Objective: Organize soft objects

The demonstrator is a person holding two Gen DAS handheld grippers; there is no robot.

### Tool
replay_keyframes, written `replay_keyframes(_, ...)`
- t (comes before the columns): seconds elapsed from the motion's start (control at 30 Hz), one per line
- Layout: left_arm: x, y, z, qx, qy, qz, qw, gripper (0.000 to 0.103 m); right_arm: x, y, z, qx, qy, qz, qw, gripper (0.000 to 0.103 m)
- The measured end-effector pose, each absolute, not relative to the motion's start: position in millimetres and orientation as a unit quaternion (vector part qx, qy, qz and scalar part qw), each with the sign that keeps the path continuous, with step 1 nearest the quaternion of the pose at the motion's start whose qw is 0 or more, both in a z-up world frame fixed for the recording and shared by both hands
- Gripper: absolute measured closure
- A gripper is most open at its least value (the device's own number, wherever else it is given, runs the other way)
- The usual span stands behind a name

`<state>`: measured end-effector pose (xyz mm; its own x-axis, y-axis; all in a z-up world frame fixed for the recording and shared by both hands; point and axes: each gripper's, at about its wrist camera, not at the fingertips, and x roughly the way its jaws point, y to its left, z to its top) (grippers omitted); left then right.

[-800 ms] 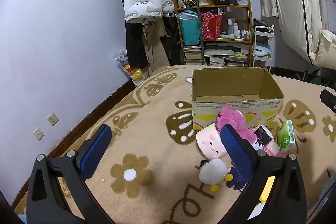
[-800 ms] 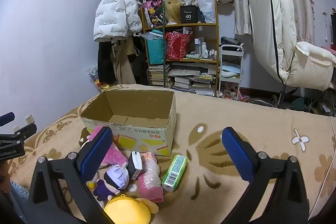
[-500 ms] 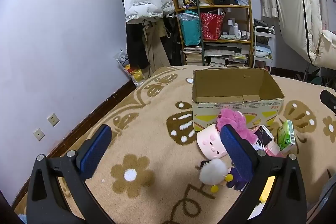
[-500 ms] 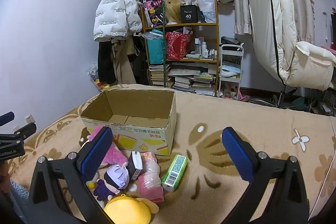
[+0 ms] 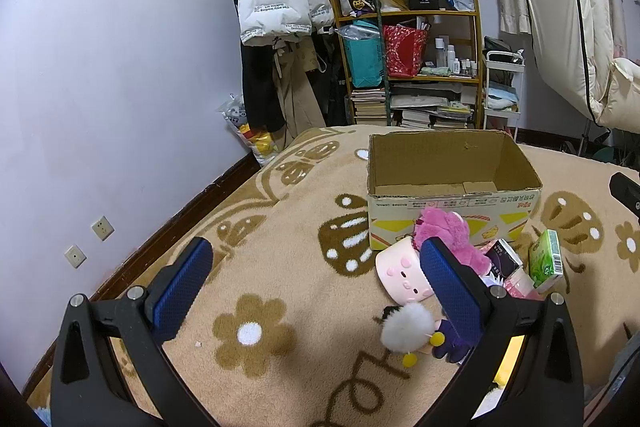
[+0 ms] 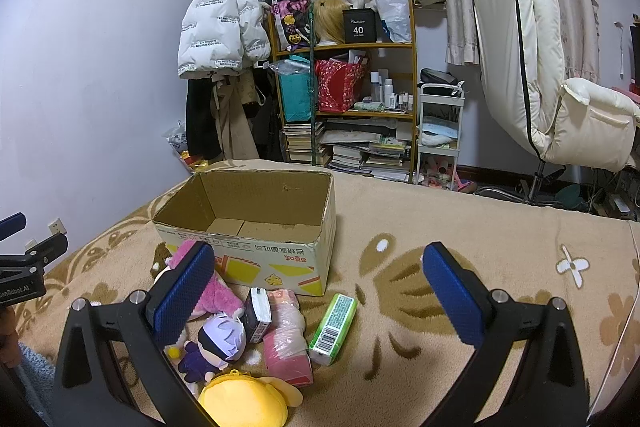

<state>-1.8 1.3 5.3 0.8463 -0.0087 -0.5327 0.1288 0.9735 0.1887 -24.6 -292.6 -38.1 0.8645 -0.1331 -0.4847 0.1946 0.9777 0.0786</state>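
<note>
Your left gripper [image 5: 316, 283] hangs spread wide above the patterned blanket [image 5: 248, 247], nothing between its pads; your right gripper [image 6: 320, 295] is likewise fully spread and empty. Both tilt downward toward the pile. An open cardboard box [image 6: 256, 223] sits on the blanket with nothing visible inside. Just in front of it lie the soft items: pink plush [image 5: 448, 235], pale pink pillow toy [image 5: 400, 273], white pompom [image 5: 404, 325], purple-haired doll [image 6: 222, 341], yellow plush [image 6: 244, 401]. A green packet [image 6: 334, 323] lies beside them.

Matt corrugated cardboard box [image 6: 256, 227] on fleecy blanket [image 6: 400, 227]; fuzzy plush toys [image 6: 222, 339].
</note>
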Motion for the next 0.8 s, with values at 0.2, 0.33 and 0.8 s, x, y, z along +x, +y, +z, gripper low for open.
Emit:
replay_keyframes(0.2,-2.3,0.9,5.2,0.109,0.275,-0.035,0.955,0.001,-24.4,-292.7,-38.1,0.063,0.246,-0.085,0.963,0.000)
replay_keyframes(0.33,-2.3,0.5,4.7,0.109,0.275,-0.035,0.955,0.001,-24.3,-292.6,-38.4,0.063,0.247,-0.085,0.963,0.000)
replay_keyframes(0.8,-2.5,1.1,3.5,0.110,0.275,-0.035,0.955,0.001,-23.9,-292.4,-39.4,0.063,0.247,-0.085,0.963,0.000)
